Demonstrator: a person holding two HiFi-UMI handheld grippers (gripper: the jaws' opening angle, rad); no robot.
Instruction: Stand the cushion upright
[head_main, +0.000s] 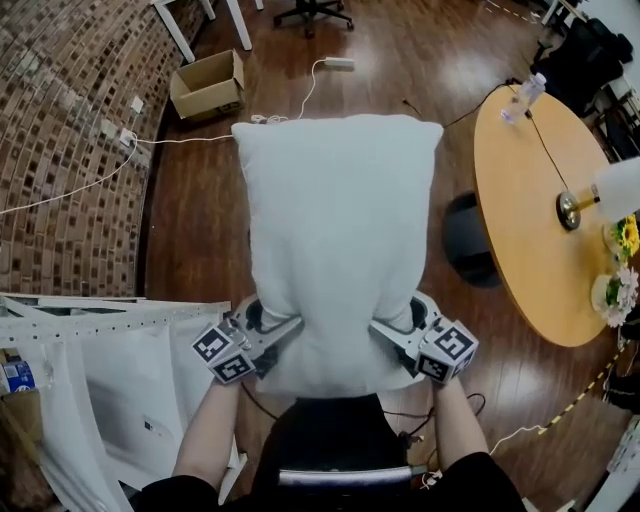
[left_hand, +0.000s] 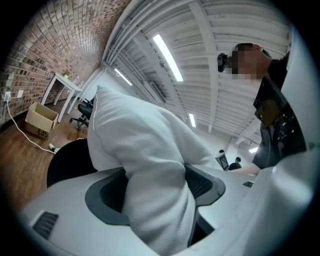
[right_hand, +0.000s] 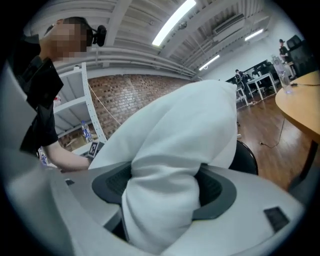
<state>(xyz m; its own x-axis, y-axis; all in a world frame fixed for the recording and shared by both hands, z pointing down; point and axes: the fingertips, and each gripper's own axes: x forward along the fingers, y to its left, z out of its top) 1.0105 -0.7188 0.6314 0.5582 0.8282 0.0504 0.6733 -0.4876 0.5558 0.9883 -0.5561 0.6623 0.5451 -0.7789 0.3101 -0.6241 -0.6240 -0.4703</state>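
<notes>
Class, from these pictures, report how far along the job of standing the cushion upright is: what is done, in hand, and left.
Done: the left gripper and right gripper are each shut on a side of the cushion near its close edge. In hand: the cushion is held out over the wooden floor. Left: setting it down upright and letting go.

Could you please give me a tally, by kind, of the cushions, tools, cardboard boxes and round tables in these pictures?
cushion: 1
tools: 2 (left tool, right tool)
box: 1
table: 1
Total: 5
</notes>
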